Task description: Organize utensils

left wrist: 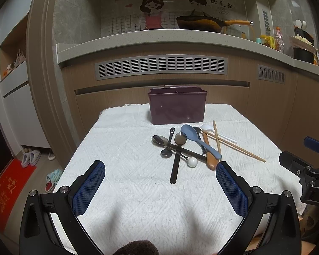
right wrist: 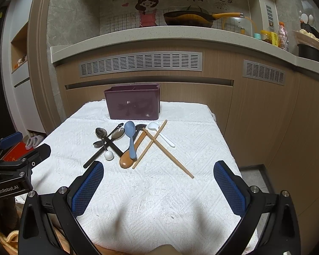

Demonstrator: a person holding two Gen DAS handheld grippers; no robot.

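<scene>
A dark purple utensil holder (left wrist: pixel 177 108) (right wrist: pixel 134 105) stands upright at the far side of a white towel-covered table (left wrist: pixel 127 148) (right wrist: pixel 191 131). In front of it lies a pile of utensils: a blue spoon (left wrist: pixel 198 141) (right wrist: pixel 130 137), a brown wooden spoon (left wrist: pixel 210 157) (right wrist: pixel 130 153), a white spoon (left wrist: pixel 217 131) (right wrist: pixel 161 135), two wooden chopsticks (left wrist: pixel 234 146) (right wrist: pixel 168 153), and several metal and black-handled spoons (left wrist: pixel 172 146) (right wrist: pixel 108 138). My left gripper (left wrist: pixel 159 174) is open and empty, short of the pile. My right gripper (right wrist: pixel 157 173) is open and empty, near the chopstick ends.
A kitchen counter (left wrist: pixel 159 38) with a wok (left wrist: pixel 202 23) runs behind the table. Jars and bottles (left wrist: pixel 272 39) stand on the counter at right. Slippers (left wrist: pixel 30 157) and a red mat (left wrist: pixel 6 191) lie on the floor at left. The table's edges drop off left and right.
</scene>
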